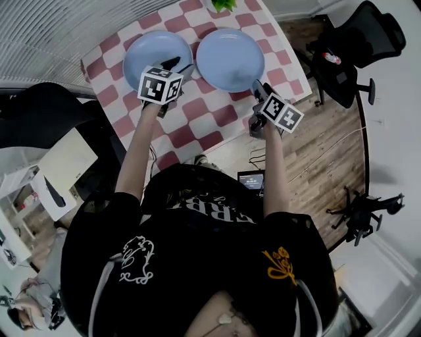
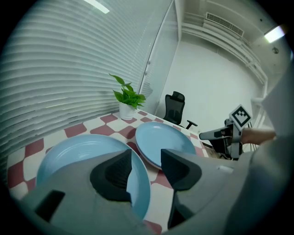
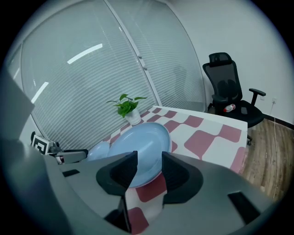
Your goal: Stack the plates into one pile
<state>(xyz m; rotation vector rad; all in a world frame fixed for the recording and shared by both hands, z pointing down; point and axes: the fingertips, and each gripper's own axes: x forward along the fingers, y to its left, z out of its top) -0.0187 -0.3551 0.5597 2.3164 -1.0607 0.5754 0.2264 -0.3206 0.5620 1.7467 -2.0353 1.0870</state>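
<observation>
Two light blue plates lie side by side on the red-and-white checked table [image 1: 204, 115]: the left plate [image 1: 154, 56] and the right plate [image 1: 230, 59]. My left gripper [image 1: 176, 67] is at the left plate's near right rim. In the left gripper view that plate [image 2: 78, 156] has its rim running through the gap of the left gripper [image 2: 146, 160], whose pads stand clear of it. My right gripper [image 1: 258, 89] is at the near right edge of the right plate [image 3: 138, 147]. The right gripper [image 3: 149, 167] is open, with the plate's edge just beyond its tips.
A small potted plant [image 1: 220, 5] stands at the table's far edge behind the plates. A black office chair [image 1: 348, 52] is on the wooden floor to the right. A small screen [image 1: 251, 179] and a black device [image 1: 362, 214] lie on the floor.
</observation>
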